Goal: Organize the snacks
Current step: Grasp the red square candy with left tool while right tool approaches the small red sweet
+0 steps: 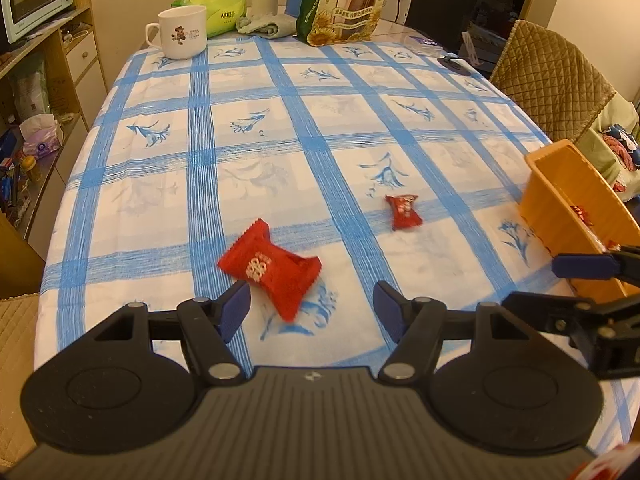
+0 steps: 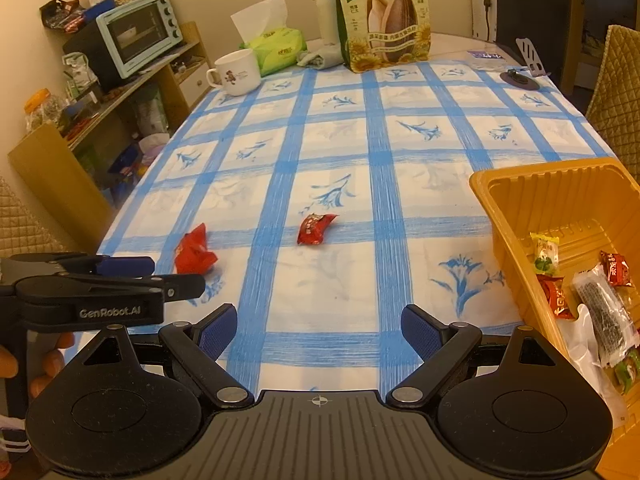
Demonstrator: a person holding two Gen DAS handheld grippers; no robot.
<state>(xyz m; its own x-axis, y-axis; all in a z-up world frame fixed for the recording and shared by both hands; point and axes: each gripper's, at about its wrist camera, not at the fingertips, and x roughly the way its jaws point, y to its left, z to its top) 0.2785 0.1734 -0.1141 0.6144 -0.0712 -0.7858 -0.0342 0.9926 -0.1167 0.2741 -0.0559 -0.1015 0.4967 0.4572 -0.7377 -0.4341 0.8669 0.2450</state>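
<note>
The left gripper (image 1: 310, 308) has its fingers apart, and the big red candy (image 1: 270, 270) lies on the bench (image 1: 240, 152) just in front of them, not pinched. The right gripper (image 2: 318, 330) has its fingers wide apart over bare cloth. A small red candy (image 2: 314, 228) lies farther out. The orange tray (image 2: 520, 188) on the right holds wrapped snacks. A sunflower seed bag (image 2: 382, 16) stands far back.

A home dining room, probably. Ahead of the claw (image 2: 318, 330) stretches a desk (image 2: 400, 152) under a blue-checked cloth, with a mug (image 2: 236, 73) and tissue pack (image 2: 276, 46) beyond. A toaster oven (image 2: 136, 34) on cluttered wooden shelves (image 2: 172, 76) sits far left; a quilted chair (image 2: 616, 92) stands right.
</note>
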